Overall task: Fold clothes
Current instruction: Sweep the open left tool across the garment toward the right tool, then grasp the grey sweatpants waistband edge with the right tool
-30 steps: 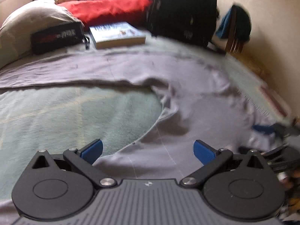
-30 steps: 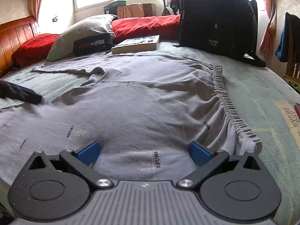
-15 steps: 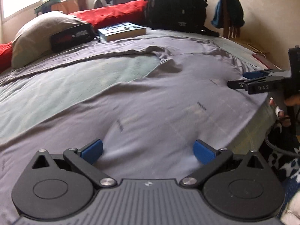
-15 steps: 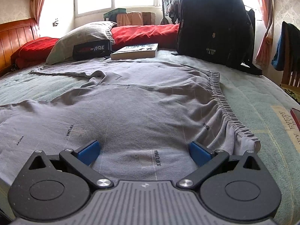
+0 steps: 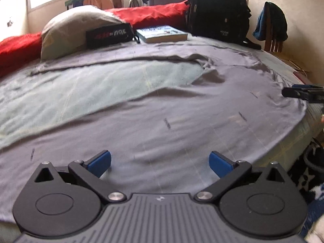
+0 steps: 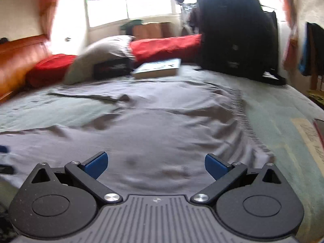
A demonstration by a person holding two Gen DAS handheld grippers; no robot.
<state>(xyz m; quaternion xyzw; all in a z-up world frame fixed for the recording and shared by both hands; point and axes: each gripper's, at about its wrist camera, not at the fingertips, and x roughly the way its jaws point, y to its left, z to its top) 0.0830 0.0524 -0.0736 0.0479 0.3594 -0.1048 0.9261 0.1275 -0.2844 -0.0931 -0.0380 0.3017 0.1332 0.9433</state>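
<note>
A pair of grey trousers [image 5: 182,109] lies spread flat on a pale green bedspread [image 5: 91,89], its legs running to the left and its elastic waistband [image 6: 245,121] to the right. Over the near trouser leg hovers my left gripper [image 5: 160,161], open, nothing between its blue pads. My right gripper [image 6: 155,164] is open too, above the seat of the trousers [image 6: 162,133] near the bed's front edge. In the left wrist view the right gripper [image 5: 303,92] shows at the far right, over the waistband end.
At the head of the bed lie a grey pillow [image 5: 75,28], red cushions [image 5: 154,14], a black pouch [image 5: 109,35], a book [image 5: 162,33] and a black backpack [image 5: 218,10]. A chair with clothes [image 5: 271,26] stands to the right. A wooden headboard [image 6: 18,58] is at left.
Both grippers have pulled back and risen a little from the trousers, still open. The right wrist view is now blurred from motion. The trousers have not moved.
</note>
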